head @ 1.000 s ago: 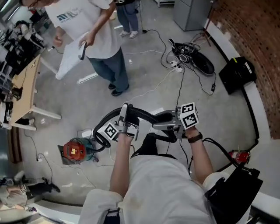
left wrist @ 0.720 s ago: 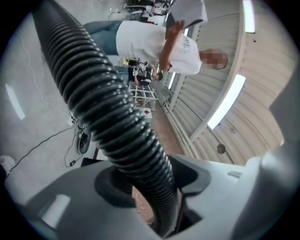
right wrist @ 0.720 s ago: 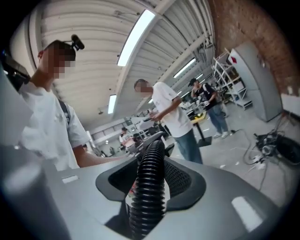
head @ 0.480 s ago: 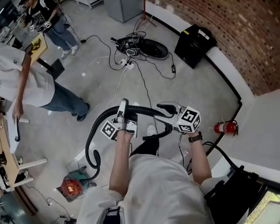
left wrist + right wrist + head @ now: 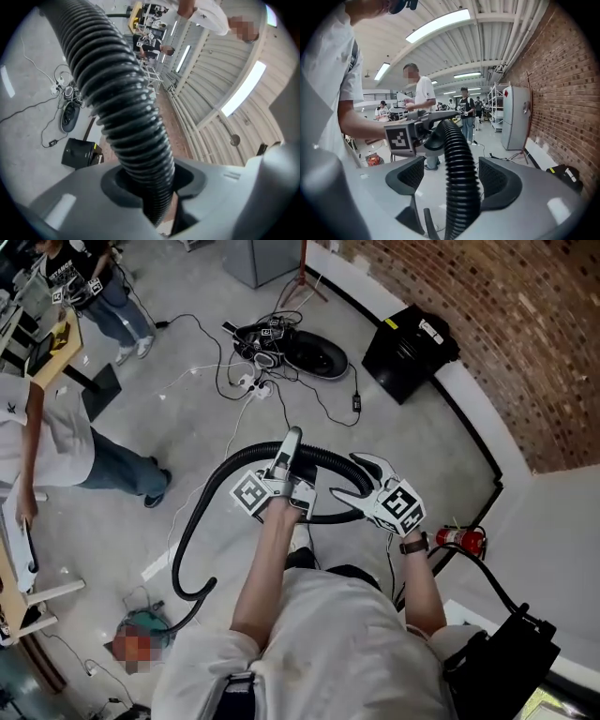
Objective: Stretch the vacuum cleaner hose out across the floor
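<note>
Under both grippers, smooth grey concrete floor, strewn with thin white and black cables. Beyond the right gripper, rough red brick wall above a white curb.

Raised at the grippers, long black ribbed plastic vacuum cleaner hose. Sweeps in a wide arc from a hooked bend well behind and to the left of the left gripper, rises into that gripper, then crosses just over to the right gripper.

Ahead of the right gripper, against the wall, boxy black case with a yellow label.

Left gripper: grey moulded jaws just closing, clamped on the hose, its ridges pressed into the dark pads on both sides.

Right gripper: jaws just opening, spread wide, hose running up between the mesh-textured pads with a clear gap at one pad.

Just right of the right gripper, low on the floor, small red cylindrical fire extinguisher.
</note>
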`<state>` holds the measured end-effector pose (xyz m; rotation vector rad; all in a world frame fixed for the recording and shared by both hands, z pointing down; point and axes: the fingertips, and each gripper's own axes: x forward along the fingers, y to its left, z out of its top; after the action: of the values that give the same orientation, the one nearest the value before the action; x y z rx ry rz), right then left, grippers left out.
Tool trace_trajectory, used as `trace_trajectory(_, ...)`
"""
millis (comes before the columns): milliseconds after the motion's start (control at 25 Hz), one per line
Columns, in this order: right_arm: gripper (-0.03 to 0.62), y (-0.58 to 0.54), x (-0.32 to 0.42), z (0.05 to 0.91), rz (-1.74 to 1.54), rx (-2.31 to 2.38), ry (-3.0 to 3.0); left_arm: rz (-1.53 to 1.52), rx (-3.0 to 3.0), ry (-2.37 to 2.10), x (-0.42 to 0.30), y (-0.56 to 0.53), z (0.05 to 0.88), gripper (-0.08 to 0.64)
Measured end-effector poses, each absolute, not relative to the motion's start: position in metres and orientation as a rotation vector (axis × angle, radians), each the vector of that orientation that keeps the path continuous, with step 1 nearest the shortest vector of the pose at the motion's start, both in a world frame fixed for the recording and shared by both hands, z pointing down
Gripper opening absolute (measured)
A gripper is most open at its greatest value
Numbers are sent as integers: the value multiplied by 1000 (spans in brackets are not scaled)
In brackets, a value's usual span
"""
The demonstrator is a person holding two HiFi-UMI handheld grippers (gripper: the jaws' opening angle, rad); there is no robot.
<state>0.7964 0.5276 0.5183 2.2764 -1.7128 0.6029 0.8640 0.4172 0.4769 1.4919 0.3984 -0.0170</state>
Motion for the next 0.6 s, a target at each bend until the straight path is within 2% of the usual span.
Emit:
trace_trajectory(80,360,553,818,523,602,2274,-1614,9,1495,454,886,461,466,143)
trace_trajectory(120,325,568,835,525,605,2284,-1534,22,1505,473,896,479,462,143)
trace_trajectory(200,162,597,867,532,625,2316,-1410,48,1539,485,912,509,461,143)
trace_trajectory(360,157,638,914,542,608,2258,-1456,33,1582,430,942,546,477,143)
trace_trajectory(600,153,706,996,534,417,2072,-1577,-152,1621,356,1003,610,471,143)
